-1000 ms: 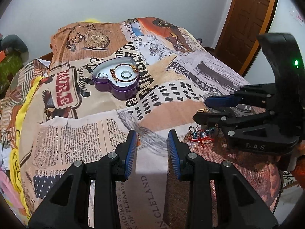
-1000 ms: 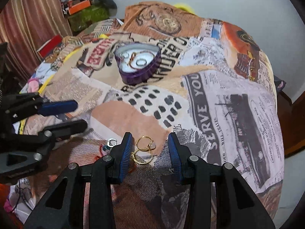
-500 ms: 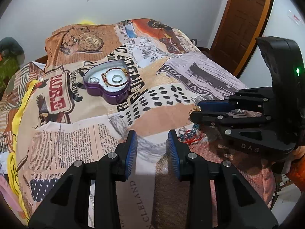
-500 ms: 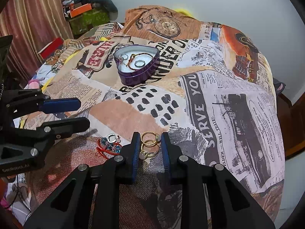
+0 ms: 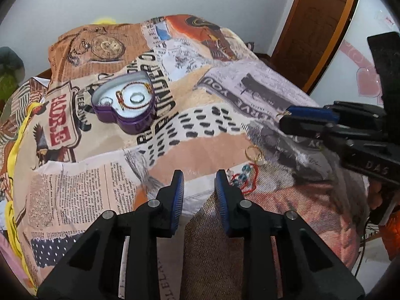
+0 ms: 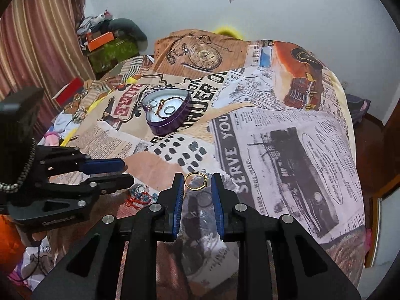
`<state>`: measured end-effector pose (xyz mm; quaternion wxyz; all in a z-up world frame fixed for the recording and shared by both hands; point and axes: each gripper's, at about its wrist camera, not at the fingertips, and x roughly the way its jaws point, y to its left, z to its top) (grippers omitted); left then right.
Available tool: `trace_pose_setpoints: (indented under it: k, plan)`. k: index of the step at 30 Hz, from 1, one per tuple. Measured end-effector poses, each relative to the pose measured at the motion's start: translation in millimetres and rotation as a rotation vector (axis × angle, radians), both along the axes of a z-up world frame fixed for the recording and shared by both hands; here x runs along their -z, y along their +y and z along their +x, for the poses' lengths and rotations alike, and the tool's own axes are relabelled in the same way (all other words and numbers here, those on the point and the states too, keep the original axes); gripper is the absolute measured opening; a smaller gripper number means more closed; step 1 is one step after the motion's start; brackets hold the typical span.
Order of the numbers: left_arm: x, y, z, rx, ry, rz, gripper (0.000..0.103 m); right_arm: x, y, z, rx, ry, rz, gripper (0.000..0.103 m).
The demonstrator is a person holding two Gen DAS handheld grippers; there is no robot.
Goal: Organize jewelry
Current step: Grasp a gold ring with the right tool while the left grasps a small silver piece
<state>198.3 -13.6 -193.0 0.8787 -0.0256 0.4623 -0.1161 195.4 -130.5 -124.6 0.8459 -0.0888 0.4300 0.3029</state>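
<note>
While the right tongs (image 6: 195, 187) gripped a gold ring (image 6: 195, 181) above the bed (image 6: 287, 135), the empty left tongs (image 5: 200, 187) were closing; the heart-shaped tin (image 6: 168, 115) sat well beyond both.

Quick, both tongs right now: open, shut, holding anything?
Left tongs: closing, nothing between the pads.
Right tongs: shut on a gold ring, lifted off the bedspread.

The left black gripper with blue pads (image 5: 200, 187) points down, its jaws closing on nothing. The right black gripper (image 6: 195, 186) tilts down too, jaws pinching a thin gold ring (image 6: 195, 181).
</note>
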Motion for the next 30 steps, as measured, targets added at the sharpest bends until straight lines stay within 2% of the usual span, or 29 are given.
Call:
trace_pose_setpoints:
  k: [12,13,15,16,20,24,30]
  plan:
    - [3.0,-21.1,-4.6,0.055,-0.015,0.057,0.026,3.5,-6.1,-5.9,-0.015,-0.003,-0.002,0.02]
    - [3.9,-21.7,-2.7,0.053,-0.022,0.057,0.025,3.7,-6.0,-6.1,-0.016,-0.002,0.001,0.02]
    - [5.7,-22.2,-0.1,0.051,-0.028,0.054,0.011,4.3,-5.1,-7.3,-0.02,0.0,0.003,0.02]
    - [6.3,-22.6,0.9,0.05,-0.03,0.051,0.008,4.6,-4.7,-8.3,-0.022,-0.001,0.002,0.02]
    - [5.7,-19.5,1.2,0.046,-0.036,0.023,0.008,3.4,-4.4,-10.0,-0.027,-0.005,-0.001,0.02]
    - [-1.5,-12.2,-3.3,0.028,-0.048,0.002,0.008,-0.4,-2.7,-11.3,-0.027,-0.016,0.0,0.02]
    - [-26.8,7.9,-9.1,-0.021,-0.113,0.004,0.008,-11.1,5.2,-10.4,-0.035,-0.04,0.01,0.02]
